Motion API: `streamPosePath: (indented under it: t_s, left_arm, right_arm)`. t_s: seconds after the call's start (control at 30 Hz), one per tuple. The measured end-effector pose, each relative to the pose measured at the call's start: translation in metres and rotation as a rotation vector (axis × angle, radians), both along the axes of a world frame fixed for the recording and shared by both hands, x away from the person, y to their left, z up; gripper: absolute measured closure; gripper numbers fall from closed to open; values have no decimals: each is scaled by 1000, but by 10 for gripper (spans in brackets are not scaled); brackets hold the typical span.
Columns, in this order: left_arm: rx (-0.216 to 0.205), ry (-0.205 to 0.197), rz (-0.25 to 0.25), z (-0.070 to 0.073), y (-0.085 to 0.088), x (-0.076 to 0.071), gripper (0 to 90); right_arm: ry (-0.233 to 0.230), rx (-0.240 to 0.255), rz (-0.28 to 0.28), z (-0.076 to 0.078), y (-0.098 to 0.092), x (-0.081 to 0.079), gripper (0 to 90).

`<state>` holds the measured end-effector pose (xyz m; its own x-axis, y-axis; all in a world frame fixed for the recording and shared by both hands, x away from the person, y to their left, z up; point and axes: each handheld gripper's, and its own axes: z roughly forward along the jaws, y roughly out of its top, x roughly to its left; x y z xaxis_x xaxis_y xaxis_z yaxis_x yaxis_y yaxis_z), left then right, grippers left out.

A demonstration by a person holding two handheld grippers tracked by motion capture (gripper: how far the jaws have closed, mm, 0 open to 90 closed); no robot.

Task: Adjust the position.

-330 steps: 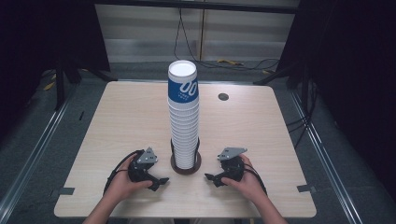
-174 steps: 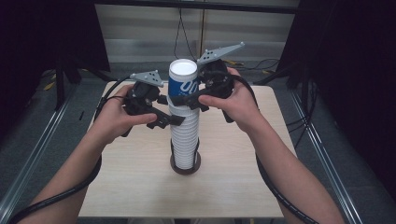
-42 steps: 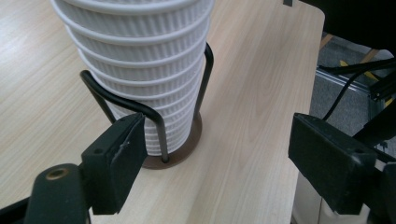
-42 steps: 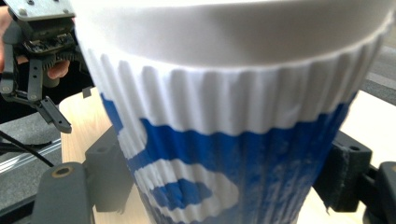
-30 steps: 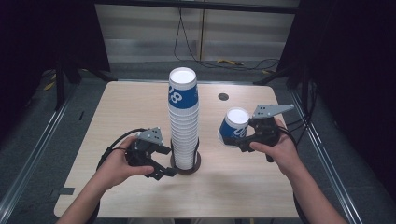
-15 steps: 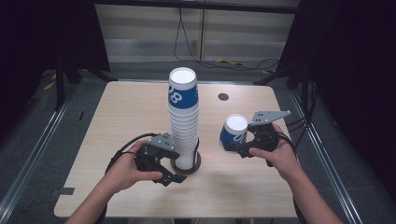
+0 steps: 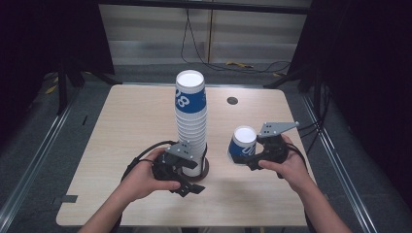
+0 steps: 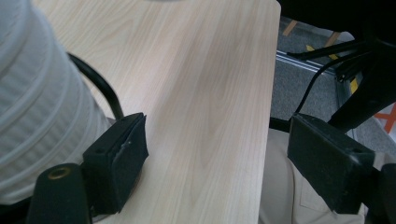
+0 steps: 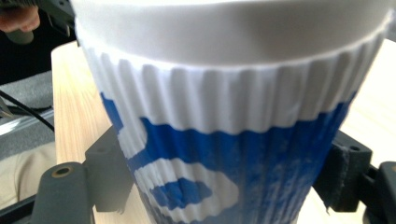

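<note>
The desk (image 7: 121, 145) is the work surface; its pale wood top carries every item, and a small dark round fitting (image 7: 232, 100) sits in it near the far edge, well apart from the work.

The cup stack (image 7: 190, 126) stands upright near the middle of the desk, on a dark round base (image 7: 204, 171). Nesting keeps the cups in one tall column, so a single cup comes off the top while the base locates the bottom of the column.

The single cup (image 7: 242, 144) is held upright to the right of the stack, apart from it and, as far as can be judged, just above the desk. The right hand-held gripper (image 7: 253, 160) is clamped on the ribbed wall of this cup, one pad on each side. Gripping the wall rather than the rim keeps the cup's mouth level for setting down.

The left hand-held gripper (image 7: 187, 177) rests low at the foot of the stack with its jaws apart and nothing between them; one pad (image 8: 122, 158) lies just beside the lowest cups. This position probably serves to steady the column.
</note>
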<state>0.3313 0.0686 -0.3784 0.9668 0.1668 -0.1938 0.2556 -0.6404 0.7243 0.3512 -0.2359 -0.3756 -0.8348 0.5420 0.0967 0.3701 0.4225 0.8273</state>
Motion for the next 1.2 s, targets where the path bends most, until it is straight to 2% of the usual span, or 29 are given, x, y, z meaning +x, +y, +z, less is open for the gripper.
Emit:
streamPosePath:
  t_s: [0.07, 0.7, 1.2]
  left_arm:
    - [4, -2, -16, 1, -4, 0, 199]
    - [12, -22, -28, 3, -35, -2, 199]
    - [-9, -31, 4, 15, -57, 0, 199]
  right_arm:
    - [3, -5, 8, -2, 0, -1, 201]
    - [8, -30, 30, -13, -8, -12, 201]
    - [10, -68, 61, -23, -8, -19, 201]
